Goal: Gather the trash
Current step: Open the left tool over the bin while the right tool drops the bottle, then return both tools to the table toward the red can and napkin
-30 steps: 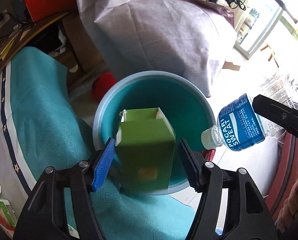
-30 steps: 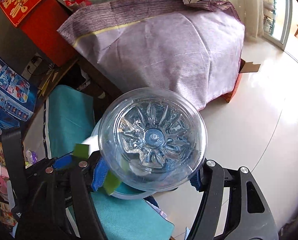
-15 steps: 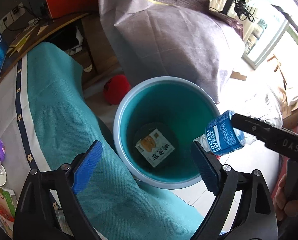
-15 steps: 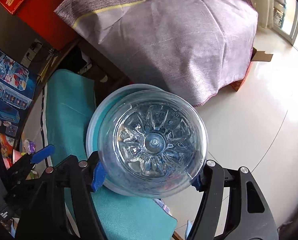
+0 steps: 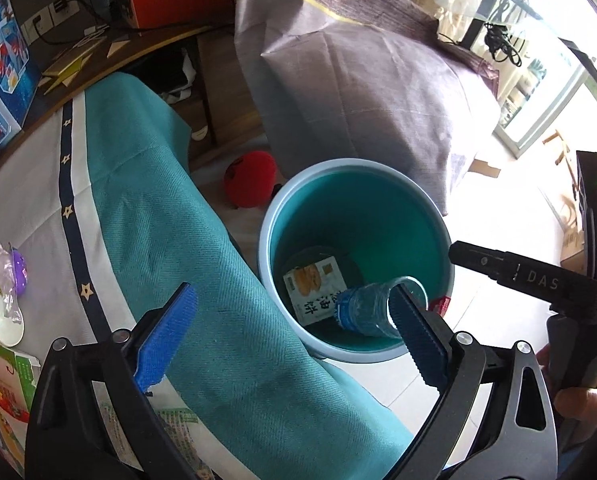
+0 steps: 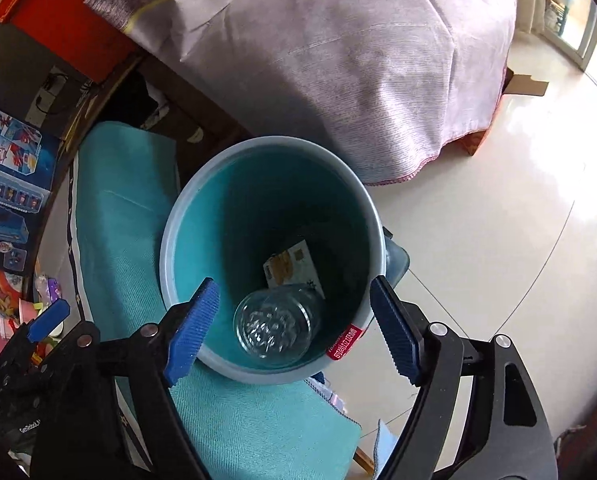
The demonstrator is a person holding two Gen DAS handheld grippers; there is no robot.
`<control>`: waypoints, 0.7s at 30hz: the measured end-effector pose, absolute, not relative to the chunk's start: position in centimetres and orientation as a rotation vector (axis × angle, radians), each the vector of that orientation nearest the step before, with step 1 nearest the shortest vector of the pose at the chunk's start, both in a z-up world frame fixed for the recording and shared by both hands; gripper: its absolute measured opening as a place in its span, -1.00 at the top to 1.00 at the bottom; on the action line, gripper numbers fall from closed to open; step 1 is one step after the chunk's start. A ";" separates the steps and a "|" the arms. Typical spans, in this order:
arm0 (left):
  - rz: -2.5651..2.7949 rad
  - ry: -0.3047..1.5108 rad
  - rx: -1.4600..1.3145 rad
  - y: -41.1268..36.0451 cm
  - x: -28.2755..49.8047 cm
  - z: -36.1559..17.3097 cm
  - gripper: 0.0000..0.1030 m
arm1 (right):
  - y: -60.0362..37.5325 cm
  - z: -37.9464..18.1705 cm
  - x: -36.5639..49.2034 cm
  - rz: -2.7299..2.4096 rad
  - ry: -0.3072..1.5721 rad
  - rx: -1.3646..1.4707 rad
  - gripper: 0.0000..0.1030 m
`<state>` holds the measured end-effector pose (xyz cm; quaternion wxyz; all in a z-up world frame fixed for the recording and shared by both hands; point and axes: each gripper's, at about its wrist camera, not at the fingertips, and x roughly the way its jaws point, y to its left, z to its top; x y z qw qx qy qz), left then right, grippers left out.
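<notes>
— Bottle first: what does it look like?

— Clear ribbed plastic bottle point(image 6: 273, 331), blue label at the neck end, lying inside my teal bin point(image 6: 186, 240). Under it lies a flat carton point(image 5: 315, 292) with printed pastry and dark characters.

— Which way does it point?

— Its long axis leans. In the right view, the round base faces up toward the lens, at lower centre of the frame. In the left view, the neck dips toward the carton, to the left.

— And your tongs?

— Both released. My left tongs point(image 5: 290, 340) are spreading wider over the teal cloth point(image 5: 170, 240) on the worktop, nothing between them. My right tongs point(image 6: 294, 332) are opening above the bin's near rim; the bottle shows between the pads, untouched.

— Room around?

— Pale floor point(image 6: 498, 220) lies open at right; a covered mound point(image 6: 338, 60) crowds the upper frame, the worktop hugs the bin's left edge.
</notes>
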<state>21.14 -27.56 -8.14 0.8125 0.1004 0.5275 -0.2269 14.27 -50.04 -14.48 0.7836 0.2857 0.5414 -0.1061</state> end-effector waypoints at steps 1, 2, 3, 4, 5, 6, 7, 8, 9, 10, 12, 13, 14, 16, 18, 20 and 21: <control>-0.482 1.124 0.213 -27.3 21.1 -8.1 -0.87 | -50.1 -14.4 14.3 -0.239 1.165 0.613 -0.52; -0.480 1.123 0.213 -27.1 21.0 -8.1 -0.87 | -50.1 -14.3 14.3 -0.248 1.164 0.605 -0.52; -0.477 1.121 0.213 -26.9 21.0 -8.0 -0.87 | -50.0 -14.3 14.3 -0.253 1.165 0.594 -0.52; -0.476 1.121 0.212 -26.8 21.0 -8.0 -0.87 | -49.9 -14.3 14.4 -0.253 1.168 0.589 -0.52; -0.474 1.121 0.210 -26.6 20.9 -8.1 -0.87 | -49.7 -14.4 14.5 -0.252 1.172 0.587 -0.52; -0.472 1.122 0.209 -26.4 21.0 -8.1 -0.87 | -49.6 -14.5 14.6 -0.252 1.175 0.584 -0.52; -0.469 1.124 0.206 -26.2 21.0 -8.1 -0.87 | -49.4 -14.5 14.7 -0.254 1.178 0.580 -0.52; -0.467 1.126 0.204 -26.1 21.0 -8.2 -0.87 | -49.3 -14.5 14.8 -0.256 1.179 0.579 -0.52; -0.465 1.128 0.202 -25.9 21.1 -8.2 -0.87 | -49.3 -14.5 14.9 -0.258 1.181 0.579 -0.52; -0.460 1.130 0.203 -25.7 21.1 -8.2 -0.87 | -49.2 -14.5 15.0 -0.260 1.182 0.577 -0.52; -0.451 1.131 0.198 -25.1 21.2 -8.1 -0.87 | -48.9 -14.4 15.1 -0.263 1.185 0.571 -0.52; -0.449 1.129 0.193 -24.9 21.2 -8.0 -0.87 | -48.7 -14.4 15.1 -0.266 1.189 0.567 -0.54; -0.446 1.126 0.187 -24.7 21.1 -7.9 -0.87 | -48.6 -14.3 15.1 -0.269 1.192 0.564 -0.58; -0.442 1.122 0.176 -24.1 20.9 -7.5 -0.87 | -48.2 -14.1 14.9 -0.271 1.195 0.555 -0.59; -0.439 1.117 0.168 -23.5 20.5 -7.2 -0.87 | -47.7 -13.8 14.7 -0.267 1.201 0.550 -0.59; -0.435 1.113 0.165 -23.0 20.1 -6.9 -0.87 | -47.1 -13.3 14.3 -0.264 1.201 0.546 -0.63; -0.433 1.111 0.164 -22.7 19.8 -6.7 -0.87 | -46.8 -13.1 14.1 -0.264 1.198 0.541 -0.65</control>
